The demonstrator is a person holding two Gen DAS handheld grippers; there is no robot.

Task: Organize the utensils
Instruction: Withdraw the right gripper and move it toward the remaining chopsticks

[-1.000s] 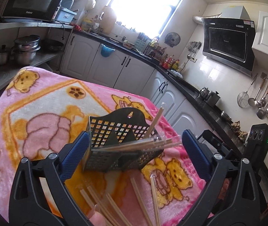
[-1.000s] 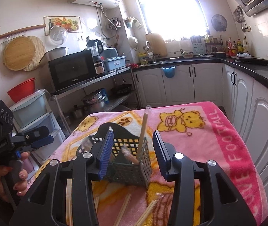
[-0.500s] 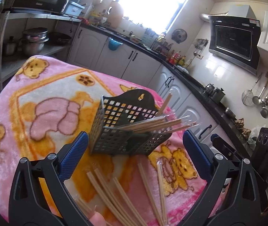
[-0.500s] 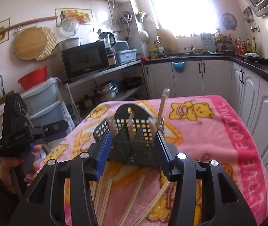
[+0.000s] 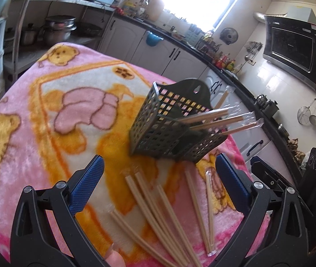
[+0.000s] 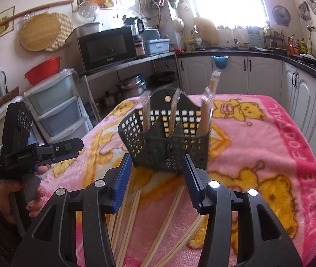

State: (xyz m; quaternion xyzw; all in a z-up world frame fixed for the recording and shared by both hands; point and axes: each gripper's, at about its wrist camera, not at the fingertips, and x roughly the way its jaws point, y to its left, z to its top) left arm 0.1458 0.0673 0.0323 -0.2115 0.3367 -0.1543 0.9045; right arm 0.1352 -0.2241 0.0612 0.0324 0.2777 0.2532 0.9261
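Observation:
A dark green perforated utensil basket [image 5: 171, 131] stands on the pink bear blanket [image 5: 47, 115], holding several wrapped chopsticks [image 5: 218, 120]. It also shows in the right wrist view [image 6: 167, 142] with chopsticks [image 6: 204, 113] upright in its compartments. Several loose wrapped chopsticks [image 5: 160, 211] lie on the blanket in front of it, also in the right wrist view [image 6: 133, 220]. My left gripper [image 5: 158, 182] is open and empty above the loose chopsticks. My right gripper [image 6: 157, 178] is open and empty just in front of the basket. The left gripper's body [image 6: 24, 149] shows at the left of the right wrist view.
The blanket-covered table has its right edge [image 6: 313, 178] beside white cabinets [image 6: 264, 75]. A metal shelf with a microwave [image 6: 107, 49] and pots stands behind the table's left. Plastic drawers [image 6: 55, 109] stand at the left. The right gripper's body [image 5: 291, 189] sits at the table's right.
Both grippers have pulled back from the basket toward the table's near side. More loose chopsticks have come into view below the left gripper. The basket stands free of the right gripper.

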